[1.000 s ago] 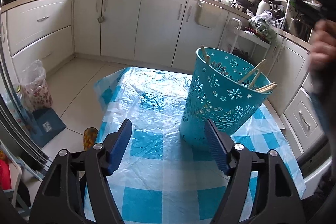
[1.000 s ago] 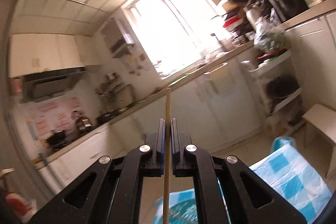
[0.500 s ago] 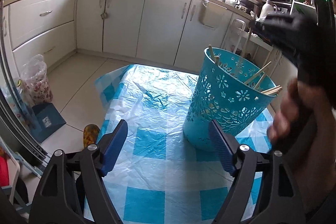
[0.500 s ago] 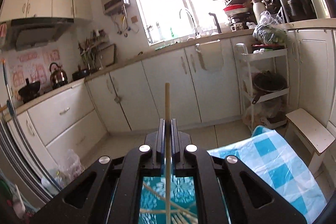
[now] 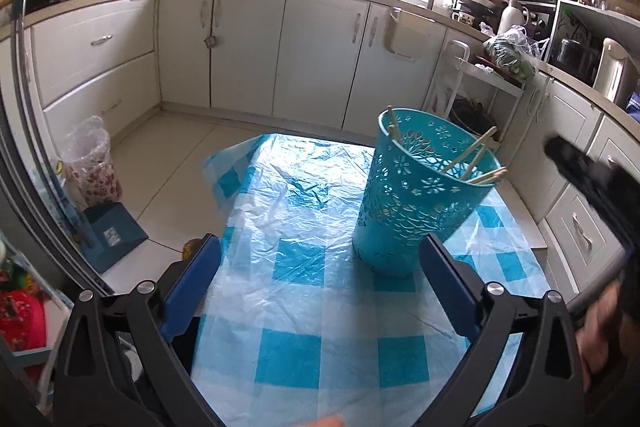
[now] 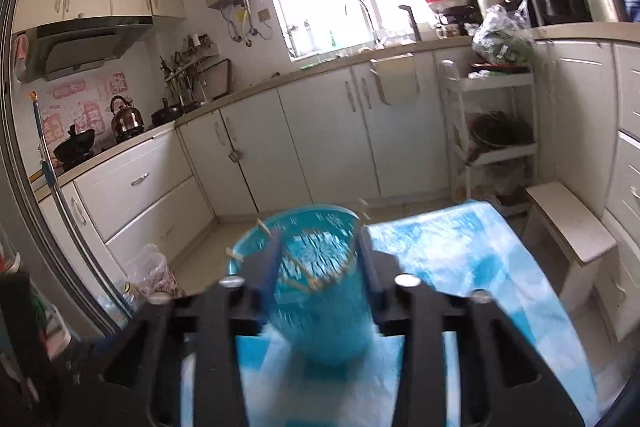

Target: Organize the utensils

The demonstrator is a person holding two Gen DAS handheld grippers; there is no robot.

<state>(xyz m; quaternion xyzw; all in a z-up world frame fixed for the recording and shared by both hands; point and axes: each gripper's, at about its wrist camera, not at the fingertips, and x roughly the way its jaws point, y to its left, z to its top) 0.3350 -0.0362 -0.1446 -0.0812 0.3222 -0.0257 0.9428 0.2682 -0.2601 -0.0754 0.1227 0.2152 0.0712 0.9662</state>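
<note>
On the bench, chopsticks stand gathered in the teal basket.

Beside the basket (image 5: 424,203), which stands on the checked plastic cloth (image 5: 320,267) toward its far right side, the left gripper (image 5: 320,291) hovers near the cloth's front edge with its jaws spread wide and nothing between them. The right gripper (image 6: 318,267) hangs just above the basket, jaws parted and empty, its view blurred. Several chopsticks (image 5: 478,163) lean against the basket's rim, tips poking out. The likely risk: the basket looks light and tall, so a knock from either gripper could tip it and spill the sticks; the slick cloth could also let it slide.
</note>
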